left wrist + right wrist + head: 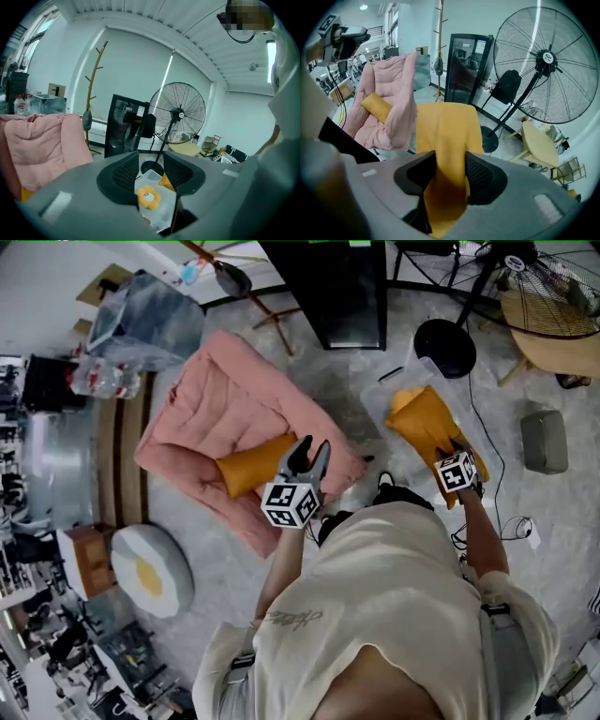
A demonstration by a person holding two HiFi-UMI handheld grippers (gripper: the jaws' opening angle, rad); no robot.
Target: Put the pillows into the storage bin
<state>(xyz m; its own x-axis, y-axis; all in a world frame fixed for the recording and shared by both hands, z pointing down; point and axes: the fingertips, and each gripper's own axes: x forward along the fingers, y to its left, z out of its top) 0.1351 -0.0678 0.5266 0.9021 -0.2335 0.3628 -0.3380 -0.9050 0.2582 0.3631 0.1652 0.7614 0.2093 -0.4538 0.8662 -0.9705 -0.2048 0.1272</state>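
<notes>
My right gripper (452,454) is shut on an orange pillow (424,424), which hangs over the clear storage bin (386,392). In the right gripper view the orange cloth (446,136) is pinched between the jaws of that gripper (450,161). My left gripper (315,446) hovers open and empty by the near edge of the pink cushion (230,413). A second orange pillow (253,467) lies on that cushion. Past the left gripper (151,164) I see the bin (165,212) with a small yellow flower pillow (148,197) in it.
A round egg-shaped pillow (152,570) lies on the floor at the left. A black cabinet (342,287), a standing fan (553,287) with its round base (445,346) and a wooden table (562,348) stand behind the bin. A grey block (544,441) lies right of the bin.
</notes>
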